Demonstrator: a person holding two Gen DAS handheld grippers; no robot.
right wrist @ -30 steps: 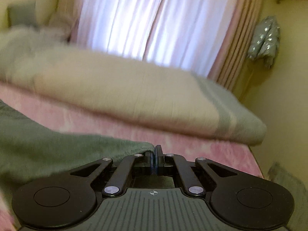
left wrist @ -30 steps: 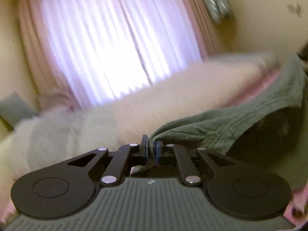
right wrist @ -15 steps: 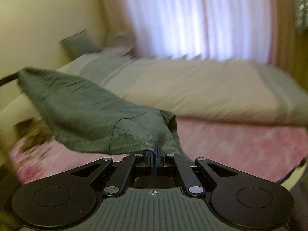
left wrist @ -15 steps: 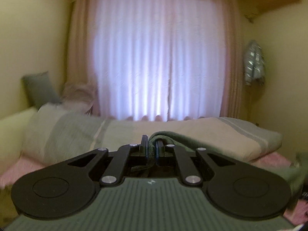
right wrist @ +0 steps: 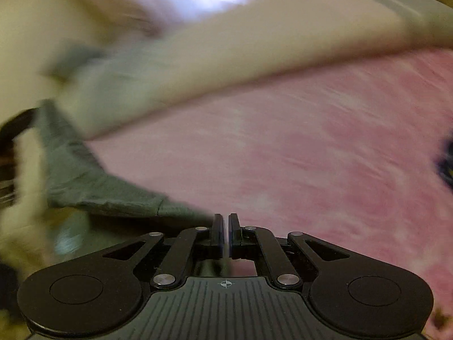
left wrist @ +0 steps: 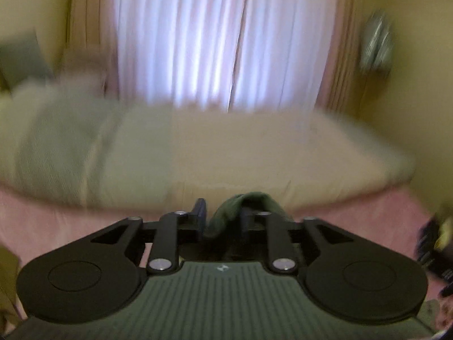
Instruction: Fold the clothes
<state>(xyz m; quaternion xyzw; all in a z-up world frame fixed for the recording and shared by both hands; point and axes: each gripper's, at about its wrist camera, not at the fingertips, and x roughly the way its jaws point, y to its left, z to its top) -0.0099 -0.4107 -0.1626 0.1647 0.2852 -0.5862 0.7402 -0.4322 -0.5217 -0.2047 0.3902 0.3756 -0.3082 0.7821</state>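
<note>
The green garment (left wrist: 243,206) is draped over the right finger of my left gripper (left wrist: 223,212), whose jaws stand apart; a fold of the cloth hangs in the gap. In the right wrist view the green garment (right wrist: 93,181) stretches from the far left down toward my right gripper (right wrist: 225,221). The right jaws stand a narrow slit apart, with pink sheet showing between them and the cloth just left of the left finger. Both views are motion-blurred.
A pink bedsheet (right wrist: 283,155) covers the bed. A folded beige and grey-green blanket (left wrist: 198,153) lies along the far side below the bright curtained window (left wrist: 226,36). A dark object (right wrist: 446,161) sits at the right edge of the bed.
My left jaws have opened from shut on the garment. My right jaws have parted slightly and the garment has slid left. Both cameras have tipped down toward the bed.
</note>
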